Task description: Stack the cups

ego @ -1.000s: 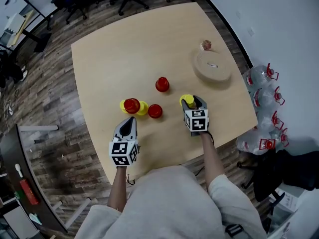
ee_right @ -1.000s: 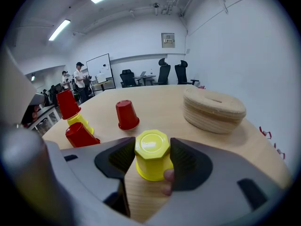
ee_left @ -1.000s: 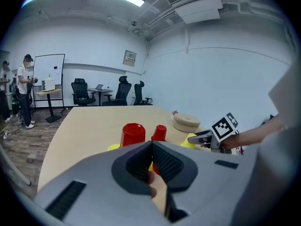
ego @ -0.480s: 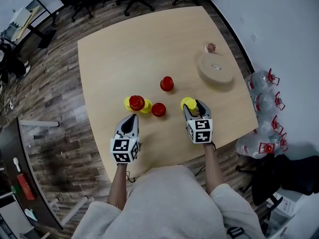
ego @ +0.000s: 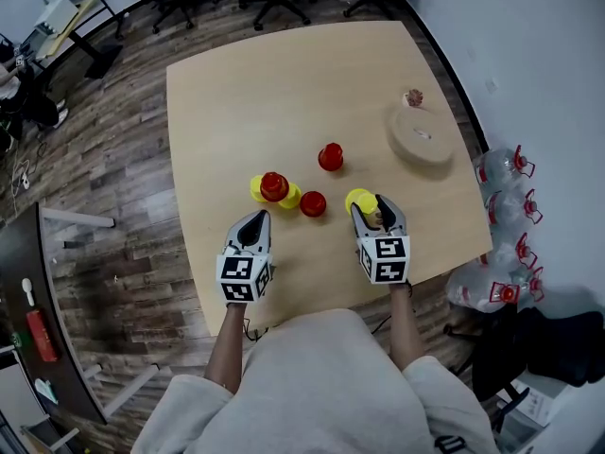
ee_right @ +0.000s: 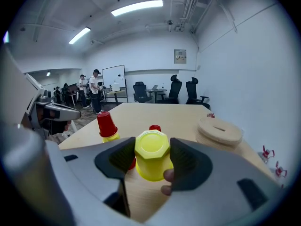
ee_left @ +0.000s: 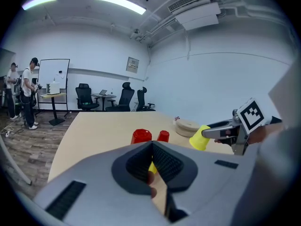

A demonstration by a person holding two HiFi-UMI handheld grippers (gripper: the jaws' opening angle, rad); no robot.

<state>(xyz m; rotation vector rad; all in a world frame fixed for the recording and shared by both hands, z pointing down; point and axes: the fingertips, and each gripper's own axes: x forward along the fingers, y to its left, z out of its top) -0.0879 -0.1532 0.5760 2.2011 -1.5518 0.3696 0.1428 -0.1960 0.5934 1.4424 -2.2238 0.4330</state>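
One yellow cup (ee_right: 151, 160), inverted, sat clamped in the right tongs (ego: 376, 208) above the desk (ego: 284, 83), with the red-topped stack (ego: 274, 188) to its left, nearer the closed, empty left tongs (ego: 253, 225).

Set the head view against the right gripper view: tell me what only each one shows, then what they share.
Only the head view: the water bottles on the floor. Only the right gripper view: ceiling lights and people standing by a whiteboard. Both: the yellow cup clamped in the right gripper, the red cup on a yellow one, the round wooden disc and the left gripper.
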